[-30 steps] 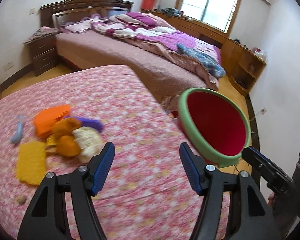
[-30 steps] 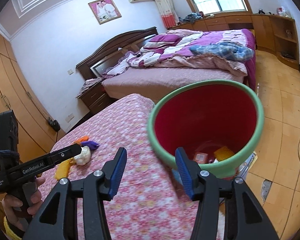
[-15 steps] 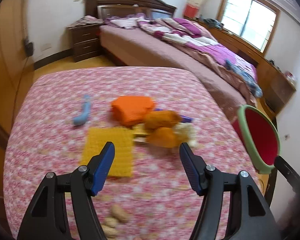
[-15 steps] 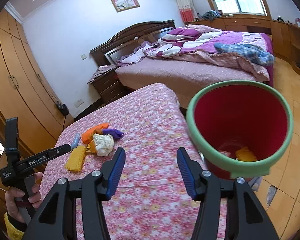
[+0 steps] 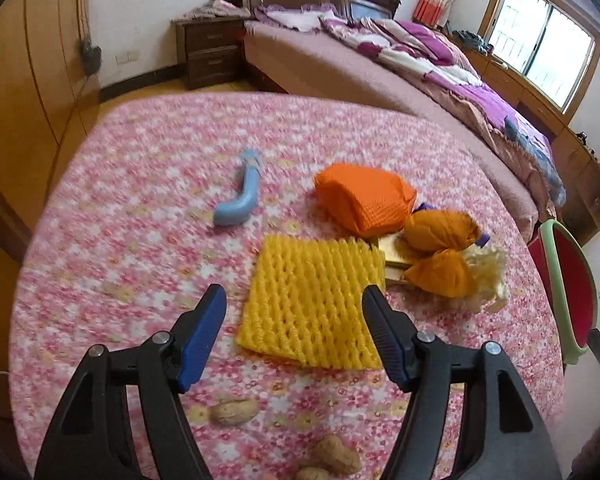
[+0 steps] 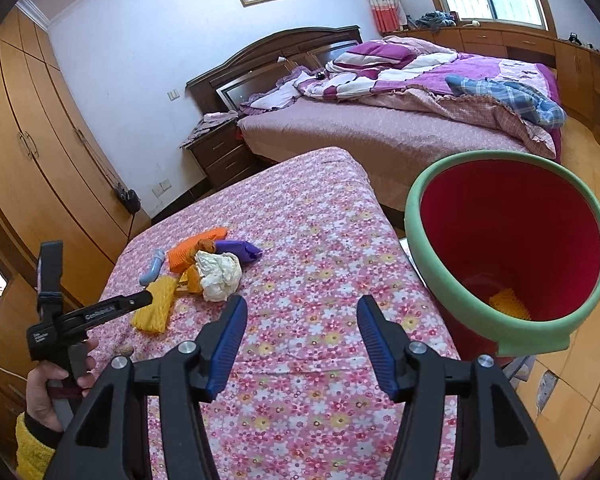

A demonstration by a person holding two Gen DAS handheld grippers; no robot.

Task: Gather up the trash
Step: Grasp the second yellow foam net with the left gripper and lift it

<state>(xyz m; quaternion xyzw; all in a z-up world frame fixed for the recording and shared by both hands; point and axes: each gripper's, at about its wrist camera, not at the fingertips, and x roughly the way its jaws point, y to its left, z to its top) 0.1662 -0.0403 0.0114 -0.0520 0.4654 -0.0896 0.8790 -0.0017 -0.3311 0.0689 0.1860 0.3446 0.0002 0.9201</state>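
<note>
On the left of the flowered tablecloth [image 5: 140,184], a pale blue curved plastic piece [image 5: 242,196] lies alone, well apart from everything else. Nearer the middle, the left gripper [image 5: 294,330] hangs over the near edge of the yellow foam net [image 5: 312,300], its tongs spread wide and holding nothing; the net lies flat between the blue pads [image 5: 202,336] but is not yet touched. A few peanuts [image 5: 234,412] sit just below the gripper, close to the table edge. Right of the net comes the pile: an orange foam net [image 5: 364,198], two orange wrapped bundles [image 5: 440,252] resting on a gold card [image 5: 396,256], a scrap of purple wrapper [image 6: 238,250] behind, and a crumpled white tissue [image 6: 218,270] touching the bundles. Further right, the right gripper [image 6: 302,340] hovers over bare cloth, tongs likewise spread and empty. At the far right the red bin [image 6: 508,252] with its green rim stands just beside the table, a yellow net already at its bottom. The likely trouble is the flat, soft net: closing on it from above may only pinch the cloth beneath or drag the net into the pile, and a loose hold could let it drop short of the bin.
</note>
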